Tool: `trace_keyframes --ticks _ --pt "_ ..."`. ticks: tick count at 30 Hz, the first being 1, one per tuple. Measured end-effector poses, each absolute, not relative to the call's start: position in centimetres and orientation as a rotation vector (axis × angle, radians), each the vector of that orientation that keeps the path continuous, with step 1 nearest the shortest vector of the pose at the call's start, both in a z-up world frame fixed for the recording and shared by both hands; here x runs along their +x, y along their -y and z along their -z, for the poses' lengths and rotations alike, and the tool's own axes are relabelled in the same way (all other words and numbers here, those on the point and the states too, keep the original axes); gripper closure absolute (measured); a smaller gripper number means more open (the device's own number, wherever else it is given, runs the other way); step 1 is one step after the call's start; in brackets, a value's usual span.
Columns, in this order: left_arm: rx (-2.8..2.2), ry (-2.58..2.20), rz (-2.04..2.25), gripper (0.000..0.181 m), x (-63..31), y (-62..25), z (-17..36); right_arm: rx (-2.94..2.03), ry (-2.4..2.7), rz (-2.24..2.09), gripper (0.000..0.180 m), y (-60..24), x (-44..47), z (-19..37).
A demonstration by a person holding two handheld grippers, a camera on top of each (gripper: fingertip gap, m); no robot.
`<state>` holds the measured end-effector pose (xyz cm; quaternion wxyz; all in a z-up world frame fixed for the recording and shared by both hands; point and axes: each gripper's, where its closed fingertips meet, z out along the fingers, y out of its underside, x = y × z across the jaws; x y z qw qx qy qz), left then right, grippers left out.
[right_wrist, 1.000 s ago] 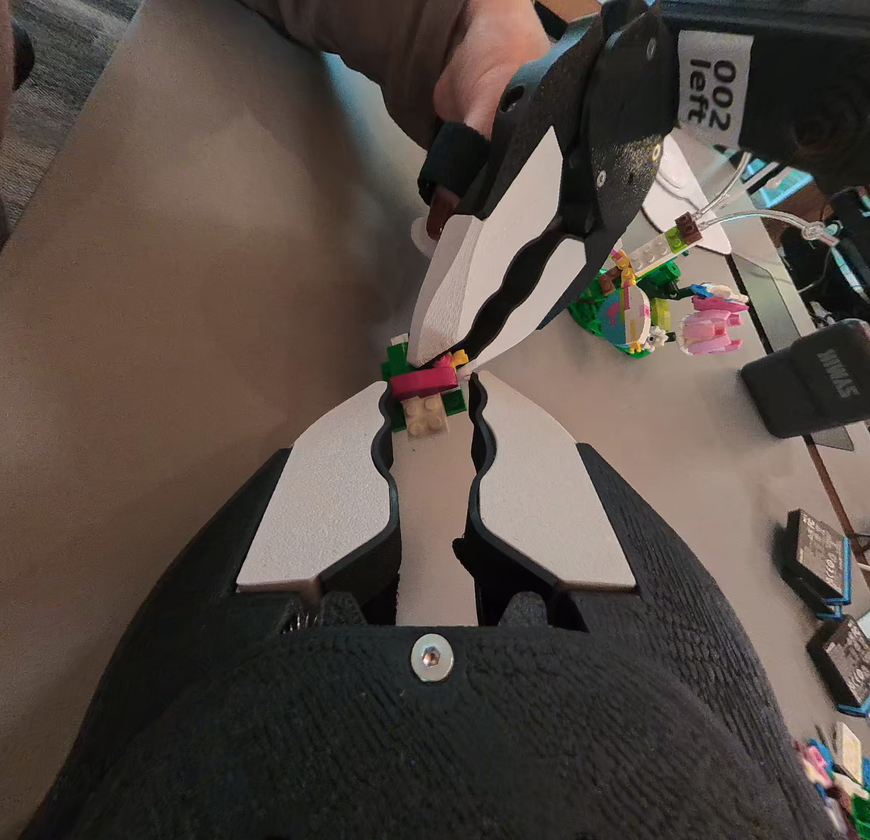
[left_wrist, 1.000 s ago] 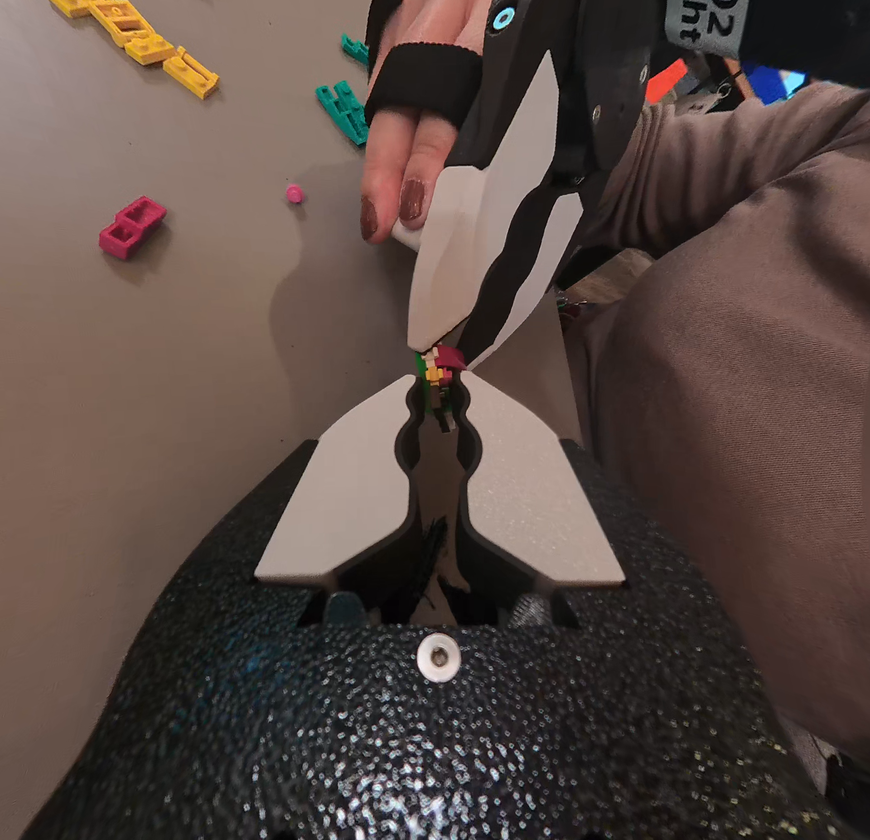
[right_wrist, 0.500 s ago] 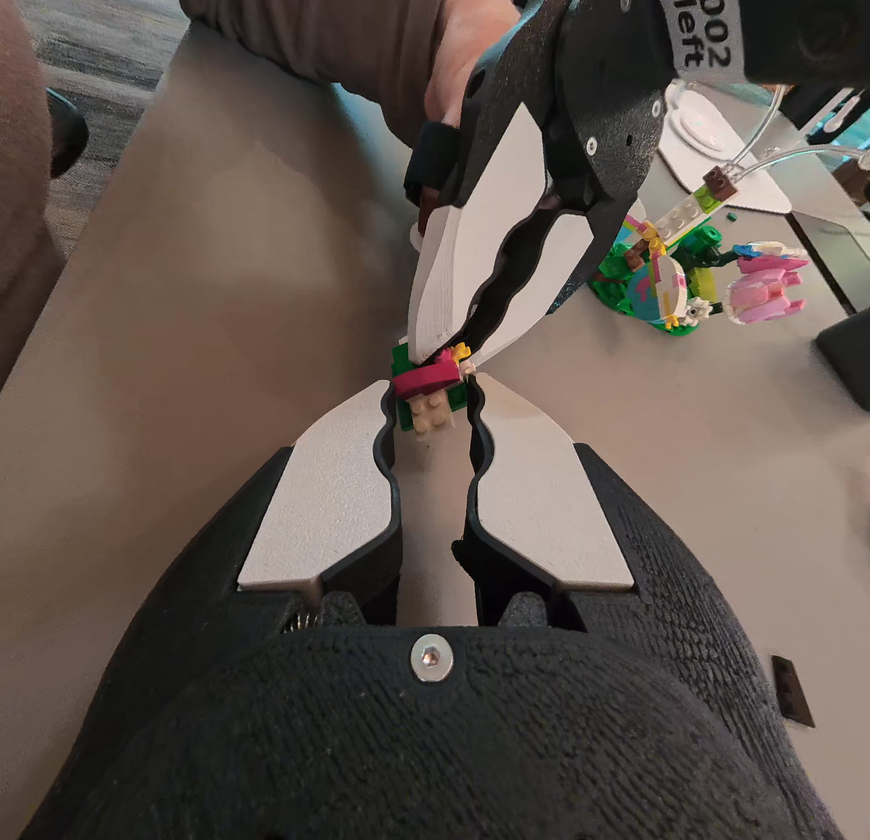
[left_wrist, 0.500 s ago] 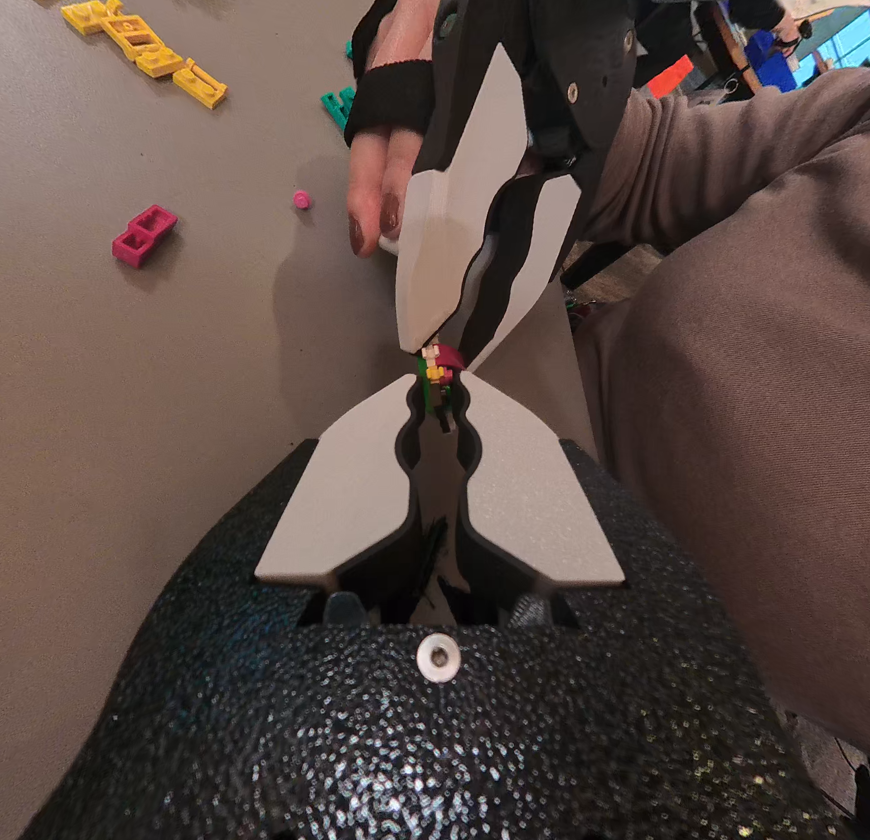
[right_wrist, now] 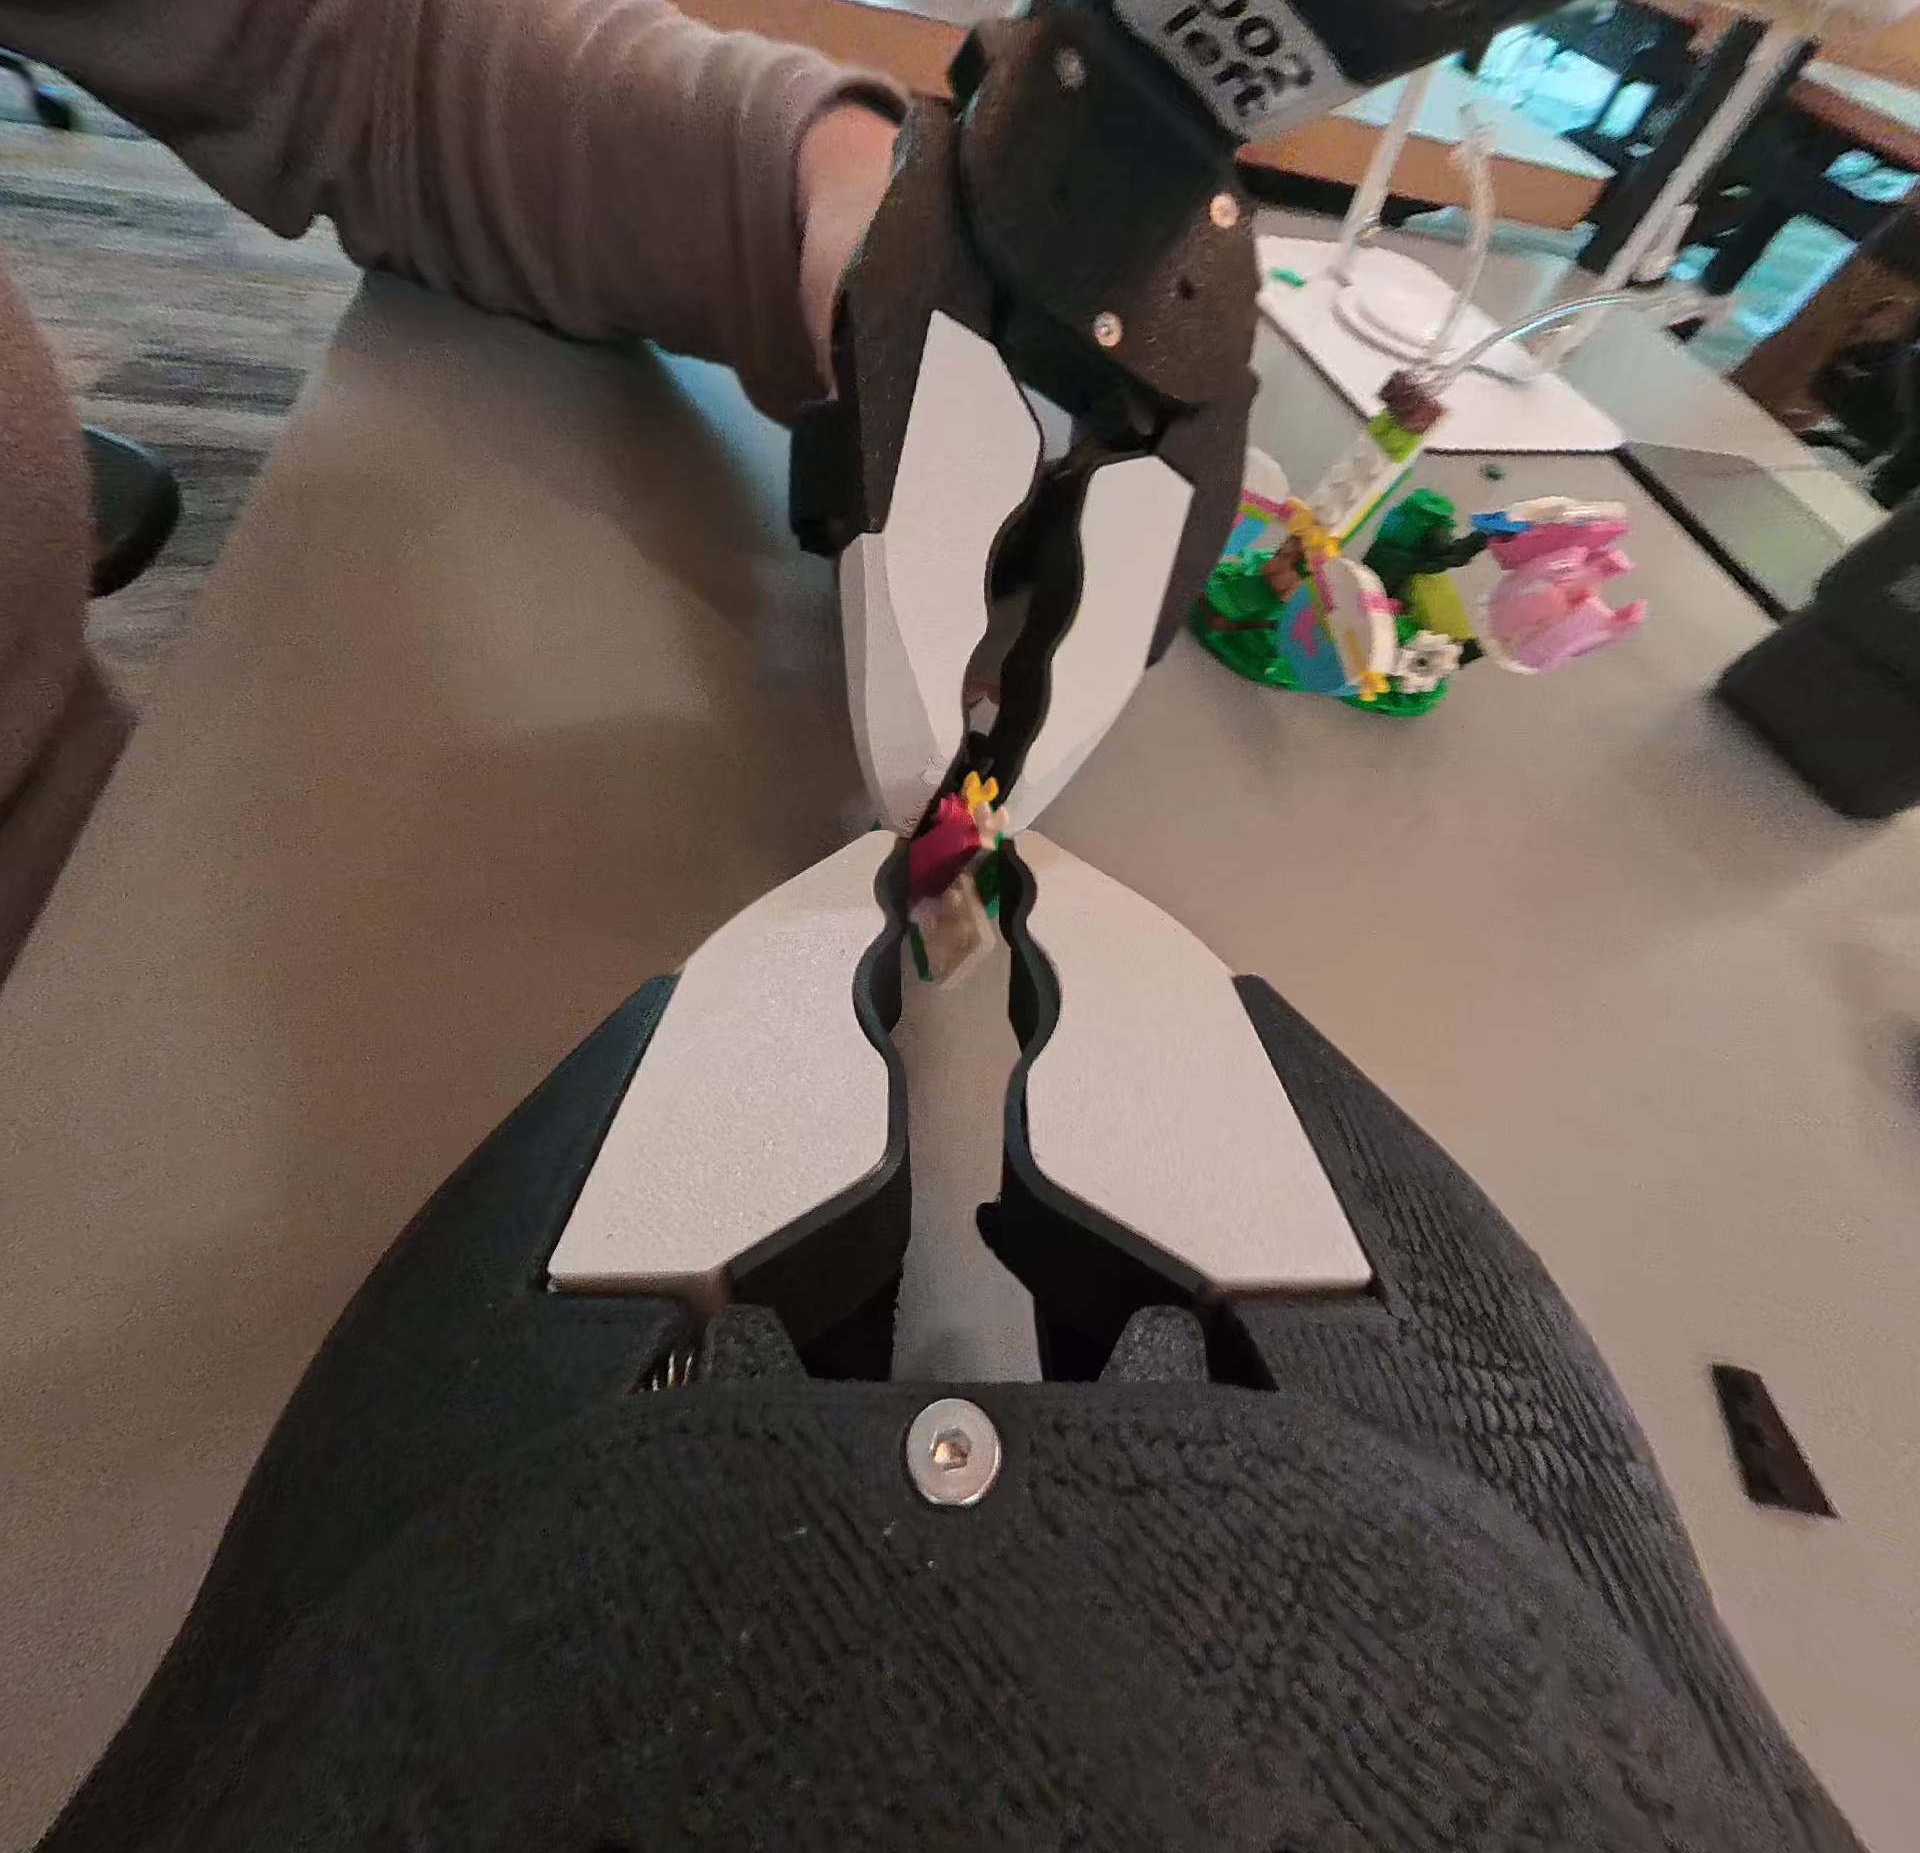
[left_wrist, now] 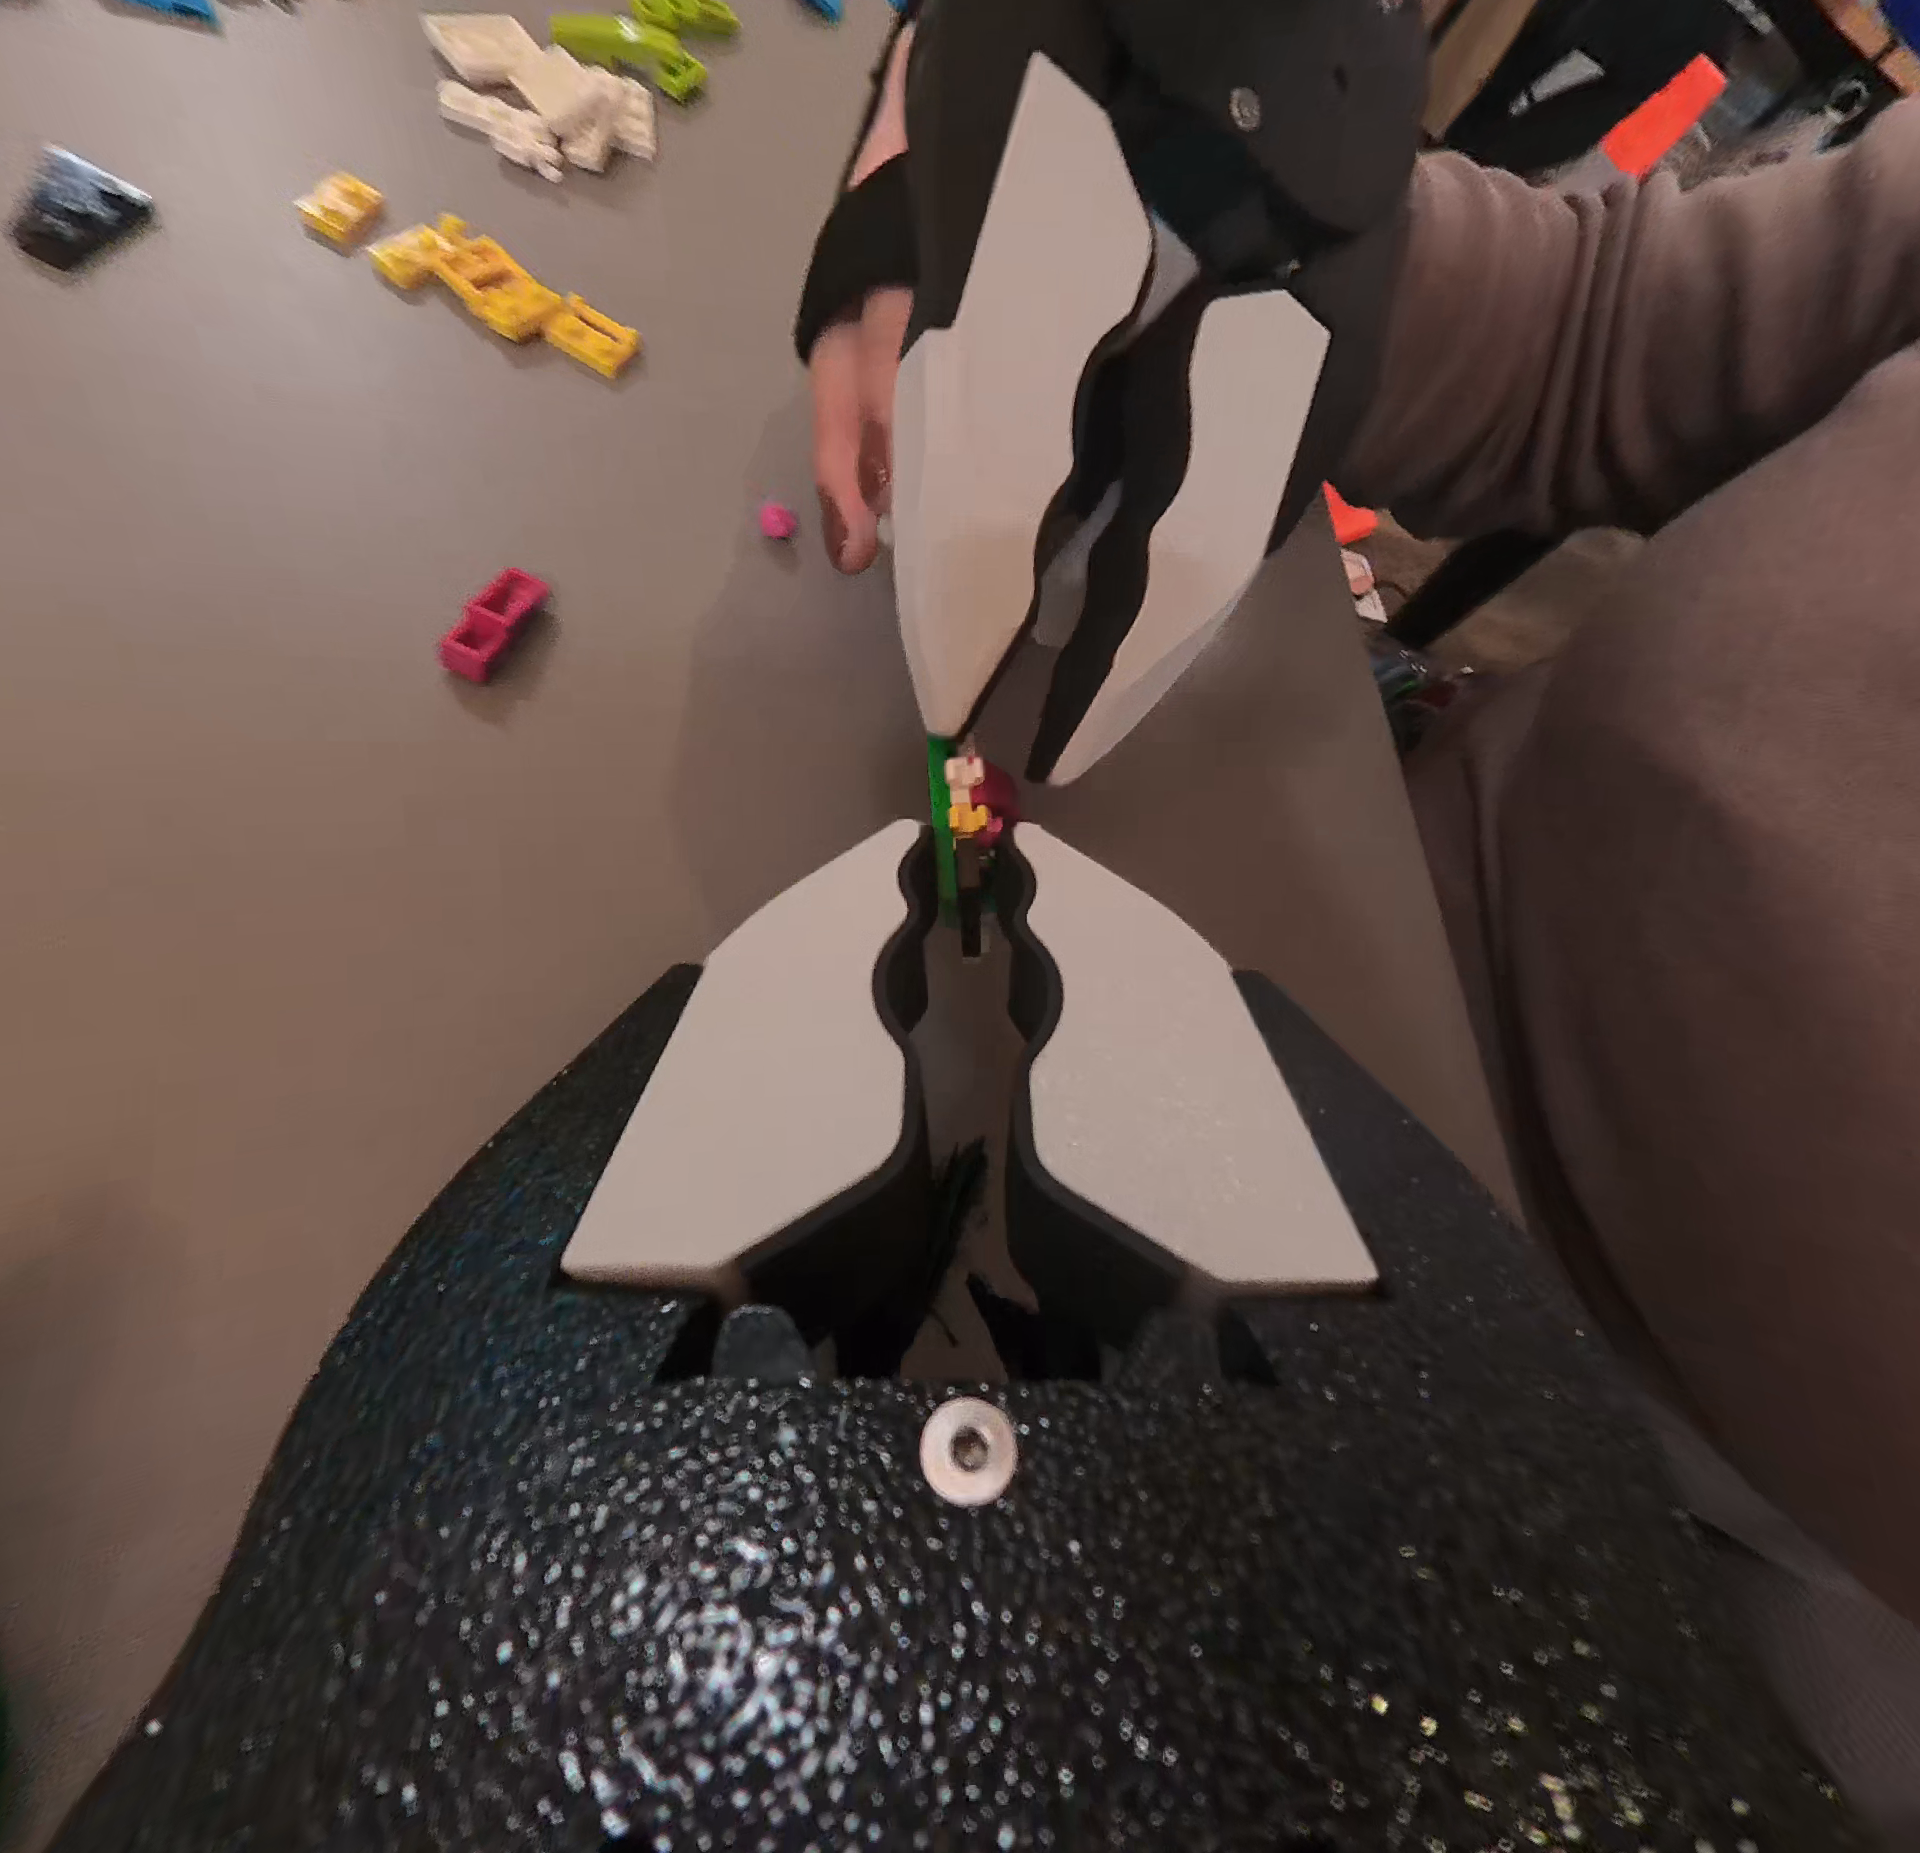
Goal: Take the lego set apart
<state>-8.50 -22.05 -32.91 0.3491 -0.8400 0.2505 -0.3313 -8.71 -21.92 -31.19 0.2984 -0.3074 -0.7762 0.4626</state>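
left wrist view: shows two grippers meeting tip to tip over one grey table (left_wrist: 260, 868). left gripper (left_wrist: 966, 837) at the bottom, clamped on one small lego assembly (left_wrist: 971, 816), held off the table: one green plate on edge, one magenta piece, yellow and cream bits against it. right gripper (left_wrist: 997, 754) reaching down from above, one fingertip touching the top of the green plate, the other just beside the magenta piece, slightly apart here; cannot tell whether pressing or only touching. one hand (left_wrist: 852, 473) in a black strap behind it, hiding part of the table. loose on the table, well apart from the grippers: one magenta brick (left_wrist: 488, 624), one small pink stud (left_wrist: 777, 520), one run of joined yellow pieces (left_wrist: 509, 297) with one single yellow piece (left_wrist: 338, 205) near it, one heap of white pieces (left_wrist: 551, 99), a few lime pieces (left_wrist: 644, 32), blue pieces along the top edge, too blurred to count, and one dark packet (left_wrist: 78, 208). right wrist view: shows the same assembly between both pairs of tips, magenta piece uppermost, one cream plate below. behind the left gripper, partly hidden by it, one larger lego model (right_wrist: 1351, 608) on a green base with one pink flower (right_wrist: 1548, 588). farther back, one white base (right_wrist: 1455, 349) with clear stems. one brown sleeve (right_wrist: 540, 130) across the top left, one dark flat strip (right_wrist: 1771, 1440) lying at the right.
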Motion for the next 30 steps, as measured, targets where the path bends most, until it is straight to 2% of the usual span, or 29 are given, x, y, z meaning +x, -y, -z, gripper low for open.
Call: trace_keyframes --ticks 4,10,14,21,26,30 --pt "-2.076 -0.67 0.753 0.17 -9.4 21.1 31.9 -0.889 1.972 -1.161 0.153 20.2 -9.4 30.7" --pt "-1.914 -0.8 0.57 0.17 -9.6 20.7 30.7 -0.985 1.941 -1.272 0.173 20.0 -9.4 30.4" --pt "-1.888 -0.774 0.531 0.17 -9.7 20.4 30.2 -0.952 1.914 -1.206 0.173 19.6 -9.5 29.9" --pt "-1.963 -0.582 0.581 0.168 -10.6 19.6 30.2 -0.682 1.838 -0.762 0.174 18.8 -10.3 29.5" --pt "-1.895 -0.565 0.533 0.166 -10.7 19.1 29.3 -0.806 1.782 -0.918 0.174 18.4 -10.4 28.9" --pt "-1.83 -0.501 0.619 0.137 -10.8 19.0 27.9 -0.936 1.674 -1.187 0.174 18.2 -10.2 27.2"
